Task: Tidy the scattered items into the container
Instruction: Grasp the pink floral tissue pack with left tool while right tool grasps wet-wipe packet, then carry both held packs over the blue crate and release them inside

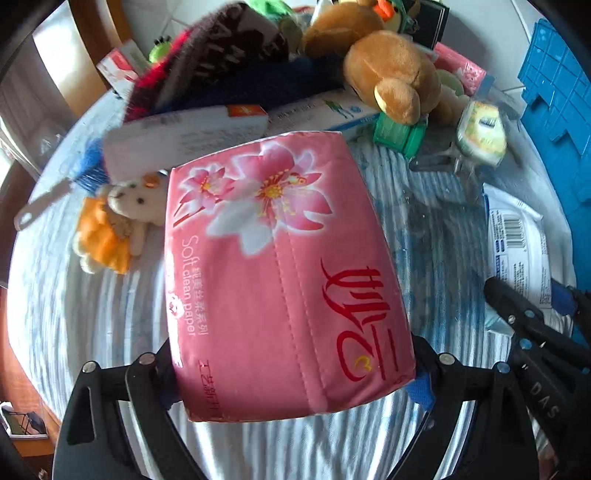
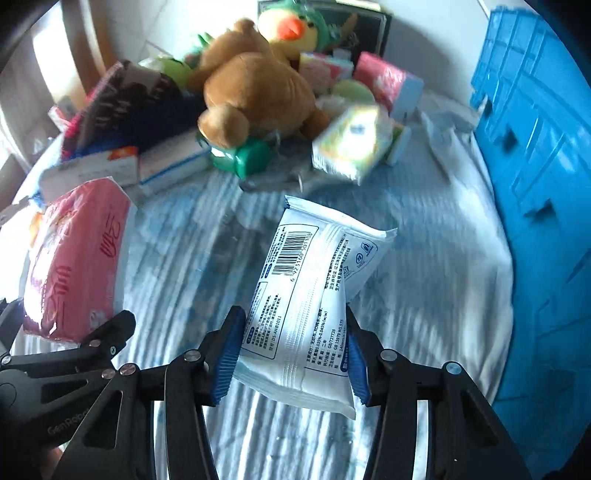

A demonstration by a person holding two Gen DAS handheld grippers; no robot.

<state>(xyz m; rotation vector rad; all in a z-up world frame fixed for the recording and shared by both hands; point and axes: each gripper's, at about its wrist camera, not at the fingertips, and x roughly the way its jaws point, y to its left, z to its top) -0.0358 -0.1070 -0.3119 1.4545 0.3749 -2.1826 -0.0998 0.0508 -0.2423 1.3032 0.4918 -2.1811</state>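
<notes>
My left gripper [image 1: 291, 373] is shut on a pink pack of tissues [image 1: 284, 273] printed with flowers, held above the striped cloth; its jaws stand wide around the pack's near end. The same pink pack [image 2: 74, 258] shows at the left of the right wrist view. My right gripper [image 2: 291, 354] is shut on a white wipes packet [image 2: 310, 295] with a barcode, its blue pads pressing both sides. That packet [image 1: 517, 236] and the right gripper [image 1: 532, 332] appear at the right edge of the left wrist view. The blue crate [image 2: 535, 184] stands at the right.
A pile lies at the back of the cloth: a brown plush bear [image 2: 255, 92], a yellow duck toy [image 2: 291, 33], a green toy [image 2: 240, 155], a yellow-green tissue pack [image 2: 354, 144], boxes [image 2: 110, 166], a dark knitted item [image 1: 229, 62]. A small white-and-orange plush [image 1: 114, 221] lies left.
</notes>
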